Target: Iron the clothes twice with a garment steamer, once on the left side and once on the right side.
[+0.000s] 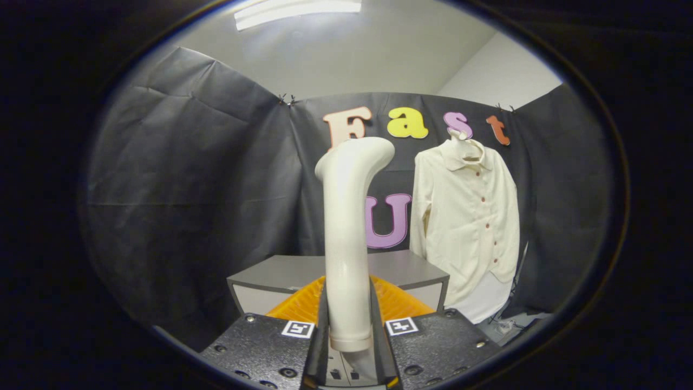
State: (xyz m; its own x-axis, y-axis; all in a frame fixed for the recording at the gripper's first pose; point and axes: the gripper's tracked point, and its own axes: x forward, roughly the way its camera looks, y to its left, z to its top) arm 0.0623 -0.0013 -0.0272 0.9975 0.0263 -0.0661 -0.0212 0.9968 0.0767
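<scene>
Gripper view: the gripper (349, 325) has both fingers pressed against the lower shaft of a tall, smooth cream-white plastic garment steamer (346, 238). The steamer stands upright between the fingers, its curved head turned toward the shirt. Beyond them, a cream long-sleeved button-front shirt (468, 222) hangs on a pale hanger (460, 138) against the dark cloth wall. It is well apart from the steamer head, off to the right of a grey cabinet top (292, 271).

The hold sits low on a long, glossy shaft, so I judge the steamer could tip or twist in the jaws during a sweep. The loosely hung shirt may swing away or slip off the hanger if pushed.

No brand or label is legible on steamer or shirt; two small square black-and-white markers (401, 326) sit on the gripper body.
</scene>
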